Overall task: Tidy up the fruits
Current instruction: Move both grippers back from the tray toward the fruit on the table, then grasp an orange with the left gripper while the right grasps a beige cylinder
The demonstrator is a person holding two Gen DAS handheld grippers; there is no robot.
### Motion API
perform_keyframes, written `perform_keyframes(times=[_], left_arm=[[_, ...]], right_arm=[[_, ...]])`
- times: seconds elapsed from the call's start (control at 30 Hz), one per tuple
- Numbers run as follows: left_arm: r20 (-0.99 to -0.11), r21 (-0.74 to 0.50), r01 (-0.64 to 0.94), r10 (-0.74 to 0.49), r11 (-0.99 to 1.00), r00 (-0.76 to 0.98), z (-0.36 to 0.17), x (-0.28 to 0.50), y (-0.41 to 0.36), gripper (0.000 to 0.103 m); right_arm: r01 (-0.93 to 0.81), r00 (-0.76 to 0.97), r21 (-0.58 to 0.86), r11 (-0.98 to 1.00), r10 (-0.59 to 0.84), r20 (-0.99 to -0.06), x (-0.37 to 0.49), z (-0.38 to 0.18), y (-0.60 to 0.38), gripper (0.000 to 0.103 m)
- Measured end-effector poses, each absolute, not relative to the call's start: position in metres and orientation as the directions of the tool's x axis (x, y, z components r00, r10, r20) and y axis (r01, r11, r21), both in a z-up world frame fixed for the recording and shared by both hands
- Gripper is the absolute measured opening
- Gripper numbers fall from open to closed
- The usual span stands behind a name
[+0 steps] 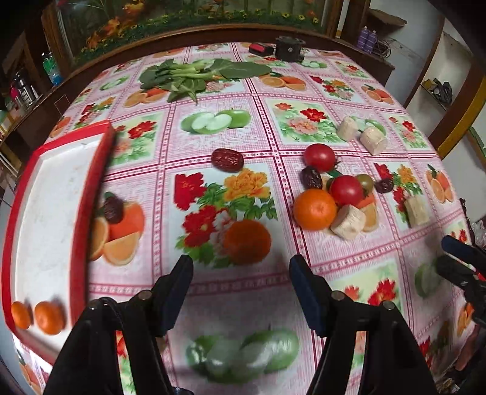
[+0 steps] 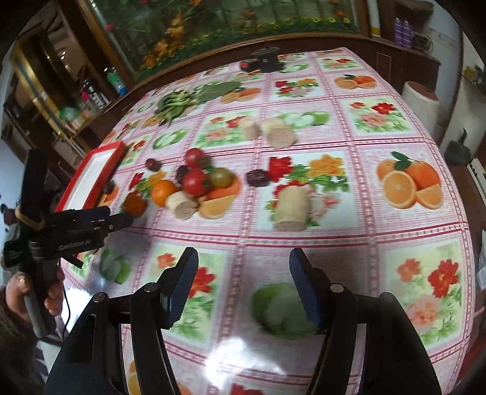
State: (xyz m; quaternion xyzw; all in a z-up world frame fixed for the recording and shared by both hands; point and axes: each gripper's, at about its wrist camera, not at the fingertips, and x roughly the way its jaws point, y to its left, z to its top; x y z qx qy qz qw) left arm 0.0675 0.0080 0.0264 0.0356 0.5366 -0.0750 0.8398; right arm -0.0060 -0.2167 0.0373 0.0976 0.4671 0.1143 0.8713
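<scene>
Orange (image 1: 315, 209) on worktop (image 1: 261, 194) in fruit cluster, touching tomato (image 1: 347, 190) and pale chunk (image 1: 348, 225). Two oranges (image 1: 48, 317) already in red tray (image 1: 77, 212), far left. Left claw (image 1: 241, 291) released, empty; right claw (image 2: 243, 287) likewise. Best: approach orange from free near side, straddle widest part, clench gently, avoid nudging tomato.

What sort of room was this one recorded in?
Probably a home dining or living room: a table under a printed fruit-and-flower tablecloth, a wooden cabinet with bottles and jars, and a large flower painting on the wall behind.
</scene>
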Motion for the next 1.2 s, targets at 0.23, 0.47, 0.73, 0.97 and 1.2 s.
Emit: perform_keyframes(times=[0.23, 0.47, 0.73, 0.97, 1.2], left_arm=[[-0.902, -0.018, 0.119, -0.067, 0.993, 0.427, 0.014, 0.081, 0.003, 0.046], [-0.890, -0.091, 0.104, -0.128, 0.990, 0.437, 0.016, 0.082, 0.010, 0.036], [-0.872, -0.166, 0.087, -0.187, 0.982, 0.451, 0.015, 0.081, 0.019, 0.036], [-0.859, -0.243, 0.087, -0.256, 0.966, 0.443, 0.016, 0.070, 0.031, 0.036], [-0.853, -0.252, 0.118, -0.278, 0.960, 0.442, 0.021, 0.043, 0.033, 0.036]], right_arm=[[-0.052, 0.565, 0.285, 0.957, 0.264, -0.782, 0.013, 0.035, -0.254, 0.063], [-0.102, 0.526, 0.268, 0.958, 0.281, -0.803, 0.039, 0.020, -0.244, 0.061], [-0.182, 0.541, 0.092, 0.979, 0.177, -0.822, 0.046, 0.009, -0.225, 0.028], [-0.171, 0.563, 0.117, 0.978, 0.195, -0.803, 0.030, 0.020, -0.228, 0.028], [-0.186, 0.557, 0.159, 0.970, 0.237, -0.796, 0.010, 0.029, -0.211, 0.028]])
